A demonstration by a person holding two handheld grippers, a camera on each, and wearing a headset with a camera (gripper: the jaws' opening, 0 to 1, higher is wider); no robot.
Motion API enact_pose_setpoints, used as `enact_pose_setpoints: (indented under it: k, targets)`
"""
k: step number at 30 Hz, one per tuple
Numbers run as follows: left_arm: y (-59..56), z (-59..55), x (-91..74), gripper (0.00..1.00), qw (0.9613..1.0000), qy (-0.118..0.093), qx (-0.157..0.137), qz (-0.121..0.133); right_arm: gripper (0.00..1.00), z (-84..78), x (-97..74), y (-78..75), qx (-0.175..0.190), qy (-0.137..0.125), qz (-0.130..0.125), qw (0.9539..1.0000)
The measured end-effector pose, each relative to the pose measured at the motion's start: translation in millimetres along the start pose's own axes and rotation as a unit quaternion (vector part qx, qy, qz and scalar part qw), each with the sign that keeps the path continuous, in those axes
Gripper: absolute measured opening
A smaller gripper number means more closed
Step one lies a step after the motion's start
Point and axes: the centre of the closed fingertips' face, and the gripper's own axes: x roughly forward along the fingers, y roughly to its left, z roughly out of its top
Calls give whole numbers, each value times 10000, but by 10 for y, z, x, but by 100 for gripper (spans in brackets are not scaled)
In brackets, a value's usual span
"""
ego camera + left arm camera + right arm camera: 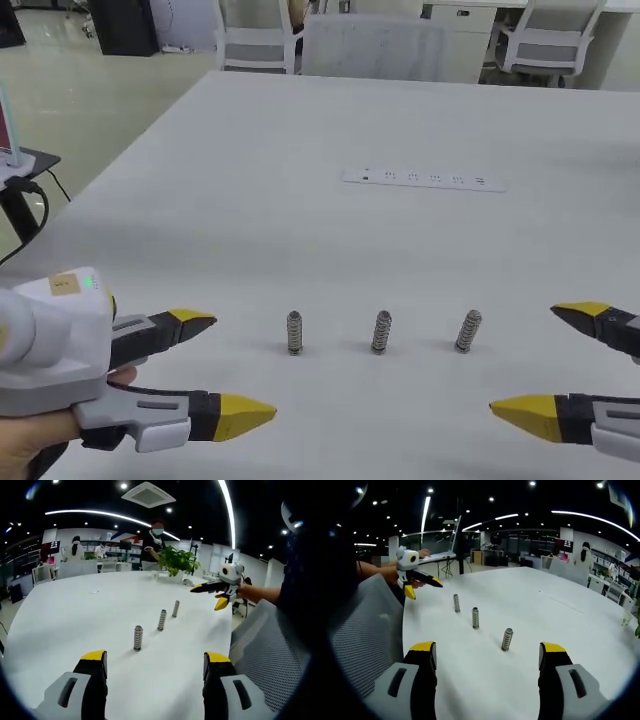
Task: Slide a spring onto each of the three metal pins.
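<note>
The left spring [294, 332], the middle spring [381, 331] and the right spring [468, 331] stand upright in a row on the pale worktop [400, 130], apart from each other. I cannot see any pin separately. Because every coil stands straight by itself, I judge that a pin is inside each one and the task is nearly complete. Such a spring should be very light, bare metal and a little slippery, and it gives when pressed along its length. If I must move one, I would pinch it gently across the middle of the coil, so it does not bend or jump out. The left hand-held gripper [245, 365] and the right hand-held gripper [521, 358] hover on either side of the row, both with jaws spread wide and holding nothing. A power strip [425, 180] lies well behind the springs.
</note>
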Motion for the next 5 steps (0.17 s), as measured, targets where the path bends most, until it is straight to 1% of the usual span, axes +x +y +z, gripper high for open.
enact_pose_setpoints:
  k: [5]
  targets:
    - [3, 3, -4, 75, 10000, -3, -1, 9, 84, -9, -4, 4, 14, 11, -2, 10000]
